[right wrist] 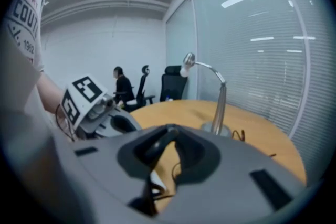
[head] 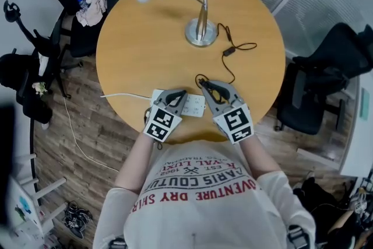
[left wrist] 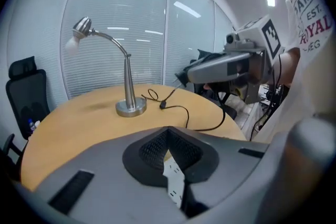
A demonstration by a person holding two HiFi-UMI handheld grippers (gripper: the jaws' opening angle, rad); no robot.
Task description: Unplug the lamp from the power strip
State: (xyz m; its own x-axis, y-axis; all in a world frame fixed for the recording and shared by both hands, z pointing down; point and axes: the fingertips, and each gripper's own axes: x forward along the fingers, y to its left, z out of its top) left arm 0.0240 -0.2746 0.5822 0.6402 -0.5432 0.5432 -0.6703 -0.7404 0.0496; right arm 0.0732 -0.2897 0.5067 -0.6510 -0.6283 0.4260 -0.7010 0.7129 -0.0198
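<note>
Head view: hovering the left gripper (head: 176,95) over the white power strip (head: 196,105) at the table's (head: 140,61) six o'clock edge, pressing its jaws together at the tips. Pinching the black plug (right wrist: 157,145) in the right gripper's (head: 206,86) jaws, at the strip's one o'clock. Trailing the cord (head: 231,50) toward the lamp (head: 201,31), standing at the table's twelve o'clock.

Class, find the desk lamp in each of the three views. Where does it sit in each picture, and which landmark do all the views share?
Head view: desk lamp at top centre, its head bent to the left.
Left gripper view: desk lamp left of centre.
Right gripper view: desk lamp right of centre.
Shared landmark: the round wooden table it stands on.
</note>
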